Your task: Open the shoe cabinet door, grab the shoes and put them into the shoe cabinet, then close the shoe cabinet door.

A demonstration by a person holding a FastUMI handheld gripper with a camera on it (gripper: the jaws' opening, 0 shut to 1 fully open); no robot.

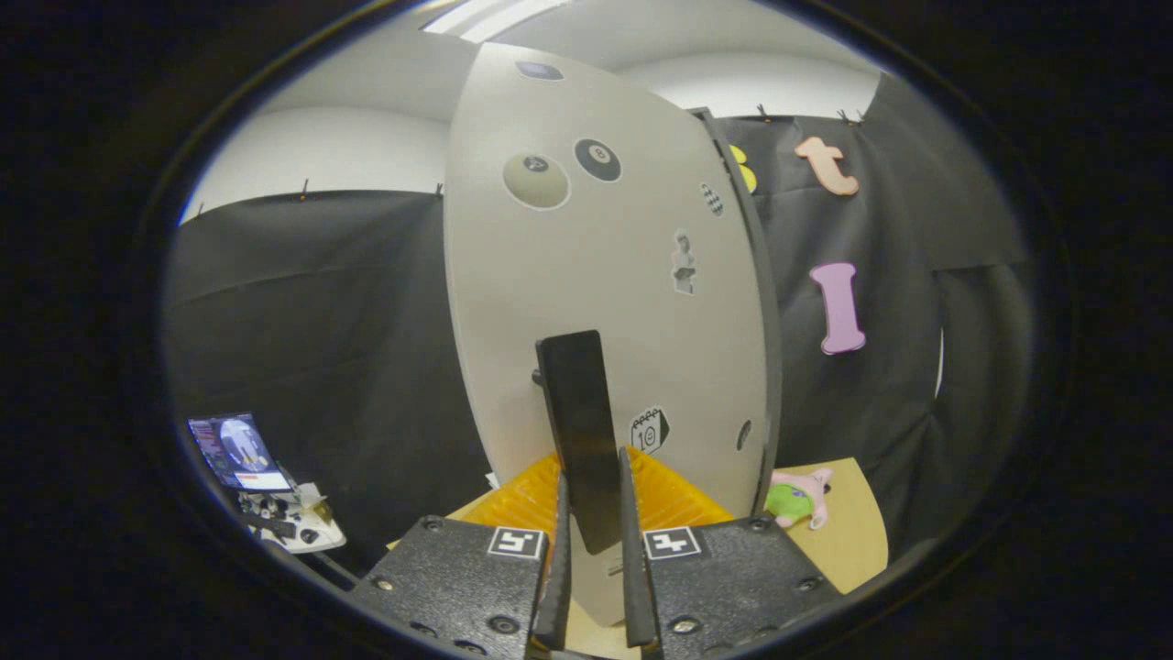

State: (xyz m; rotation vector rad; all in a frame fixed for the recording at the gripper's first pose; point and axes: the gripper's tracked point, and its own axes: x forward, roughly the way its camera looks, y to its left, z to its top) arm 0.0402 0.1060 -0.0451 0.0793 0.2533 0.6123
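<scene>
The shoe cabinet's pale door (605, 275), dotted with stickers, stands tall right in front of me. Its long black handle (579, 431) juts out from the door's lower middle. My gripper (594, 513) is shut on the handle, with the handle's lower end squeezed between the two fingers (561, 550). The door's dark edge (761, 302) runs down its right side. No shoes can be seen.
An orange ribbed mat (678, 500) lies on the wooden tabletop (852, 532) beneath the door. A pink and green plush toy (799, 500) rests to the right of the door's foot. A small screen (236, 454) stands on a stand low at the left.
</scene>
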